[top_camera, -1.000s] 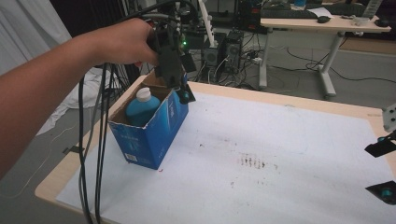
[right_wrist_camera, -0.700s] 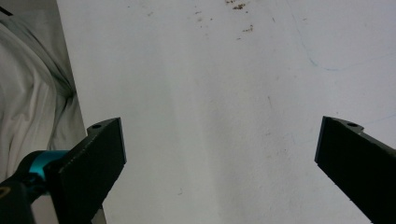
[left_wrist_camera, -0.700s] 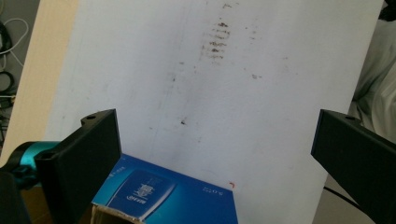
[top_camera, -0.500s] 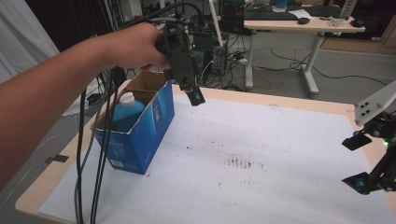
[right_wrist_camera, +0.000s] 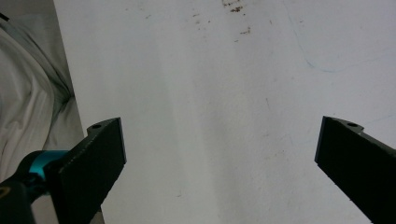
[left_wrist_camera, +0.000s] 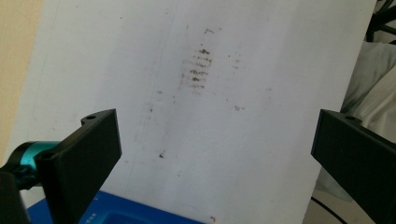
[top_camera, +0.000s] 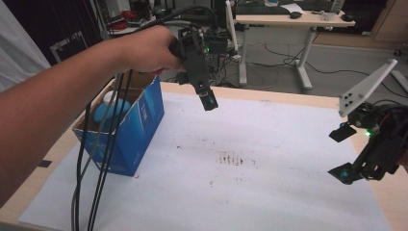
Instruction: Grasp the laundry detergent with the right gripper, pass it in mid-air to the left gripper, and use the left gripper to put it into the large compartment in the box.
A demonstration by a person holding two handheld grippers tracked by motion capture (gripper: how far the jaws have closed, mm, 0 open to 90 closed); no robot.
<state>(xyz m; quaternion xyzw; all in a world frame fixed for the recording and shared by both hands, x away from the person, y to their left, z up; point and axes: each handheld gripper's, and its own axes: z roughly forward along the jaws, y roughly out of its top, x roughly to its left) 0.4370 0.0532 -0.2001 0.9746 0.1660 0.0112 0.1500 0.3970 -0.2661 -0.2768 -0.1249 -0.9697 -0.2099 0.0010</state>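
Note:
An open blue carton (top_camera: pixel 139 126) stands at the left of the table, with a blue bottle with a white cap (top_camera: pixel 107 111) upright inside it. My left gripper (top_camera: pixel 208 98) hangs in the air to the right of the carton, above the white sheet, held by a hand. In the left gripper view its jaws are wide apart with nothing between them (left_wrist_camera: pixel 215 126), and the carton's top edge (left_wrist_camera: pixel 121 217) lies below. My right gripper (top_camera: pixel 342 153) hovers at the table's right edge, open and empty (right_wrist_camera: pixel 219 135).
A white sheet (top_camera: pixel 269 183) with brown stains (top_camera: pixel 235 159) covers the wooden table (top_camera: pixel 298 98). Black cables (top_camera: pixel 96 168) hang down from the left gripper in front of the carton. A desk and cables stand beyond the far edge. Pale cloth (right_wrist_camera: pixel 28 107) lies off the table's side.
The left gripper has lifted away from the carton's opening and moved right over the sheet. The right gripper has come further in from the right edge.

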